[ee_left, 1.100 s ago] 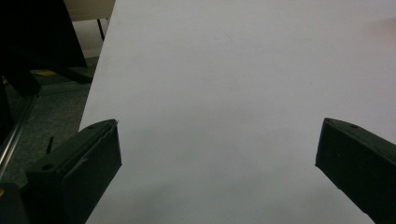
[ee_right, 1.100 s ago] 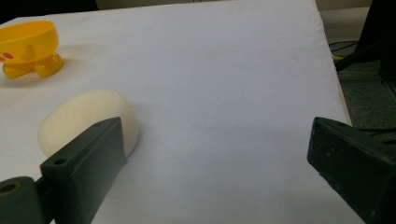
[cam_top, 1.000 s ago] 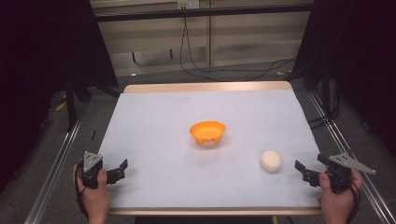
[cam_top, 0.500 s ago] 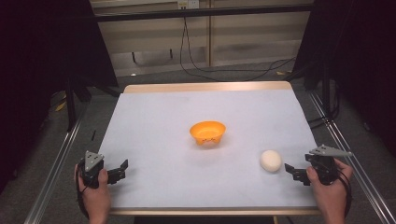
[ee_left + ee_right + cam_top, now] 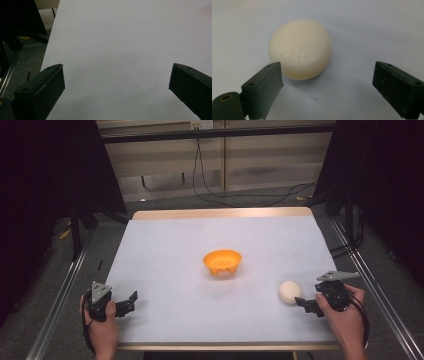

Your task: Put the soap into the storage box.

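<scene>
Right gripper (image 5: 304, 304): jaws stand apart and have just been opening a little; nothing is pressed between them.
Cream ball (image 5: 300, 48): lies on the white sheet (image 5: 170, 250) just ahead of the right jaws, nearer the left jaw in the right gripper view, apparently not touching it, though the gap there is hard to read.
Left gripper (image 5: 131, 301): jaws wide apart over bare sheet, gripping nothing.
Orange bowl (image 5: 222, 262): well beyond the right gripper, toward the table's middle; looks empty, though its bottom is dim.
Risk, off-centre approach: the ball sits to one side of the gap, so the near jaw could nudge it and roll it away.
Risk, round surface: a shallow pinch may squeeze it out forward.
</scene>
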A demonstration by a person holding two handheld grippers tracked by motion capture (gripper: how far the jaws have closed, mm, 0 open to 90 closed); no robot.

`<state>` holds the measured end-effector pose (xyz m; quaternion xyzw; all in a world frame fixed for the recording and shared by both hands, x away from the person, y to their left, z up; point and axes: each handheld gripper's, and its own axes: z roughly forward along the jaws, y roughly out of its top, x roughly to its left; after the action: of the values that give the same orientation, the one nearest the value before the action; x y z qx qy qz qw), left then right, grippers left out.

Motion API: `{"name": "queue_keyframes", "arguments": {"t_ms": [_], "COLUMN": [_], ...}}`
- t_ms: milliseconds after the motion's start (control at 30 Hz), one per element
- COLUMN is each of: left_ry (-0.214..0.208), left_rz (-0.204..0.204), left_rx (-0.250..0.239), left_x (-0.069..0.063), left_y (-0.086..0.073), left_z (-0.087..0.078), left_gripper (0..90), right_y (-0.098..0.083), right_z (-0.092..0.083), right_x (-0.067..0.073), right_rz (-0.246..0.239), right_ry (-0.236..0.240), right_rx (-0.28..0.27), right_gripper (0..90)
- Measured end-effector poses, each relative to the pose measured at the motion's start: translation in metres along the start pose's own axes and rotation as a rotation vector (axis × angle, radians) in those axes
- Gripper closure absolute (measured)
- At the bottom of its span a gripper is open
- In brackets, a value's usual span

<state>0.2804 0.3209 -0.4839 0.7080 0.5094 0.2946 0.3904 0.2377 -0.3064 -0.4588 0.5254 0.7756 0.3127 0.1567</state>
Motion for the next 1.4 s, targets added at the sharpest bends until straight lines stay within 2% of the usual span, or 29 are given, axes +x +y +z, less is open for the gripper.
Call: {"name": "queue_keyframes", "arguments": {"t_ms": [200, 500, 567, 933, 1400], "left_ry": [0.002, 0.0, -0.002, -0.005, -0.008], "left_rz": [-0.007, -0.015, -0.016, -0.025, -0.027], "left_rx": [-0.003, -0.001, 0.0, 0.003, 0.002], "left_x": [0.0, 0.0, 0.001, 0.002, 0.002], "left_y": [0.0, 0.0, 0.0, 0.0, 0.0], "left_z": [0.0, 0.0, 0.0, 0.001, 0.001], "left_gripper": [0.0, 0.0, 0.0, 0.0, 0.0], "right_y": [0.005, 0.013, 0.015, 0.022, 0.026], "right_z": [0.005, 0.012, 0.015, 0.024, 0.035], "right_x": [0.005, 0.011, 0.013, 0.019, 0.02], "right_rz": [-0.017, -0.02, -0.007, 0.01, 0.041], "right_ry": [-0.003, 0.016, 0.021, 0.028, 0.041], "right_rx": [0.012, 0.017, 0.017, 0.015, 0.046], "right_gripper": [7.8, 7.9, 8.3, 15.5, 23.3]}}
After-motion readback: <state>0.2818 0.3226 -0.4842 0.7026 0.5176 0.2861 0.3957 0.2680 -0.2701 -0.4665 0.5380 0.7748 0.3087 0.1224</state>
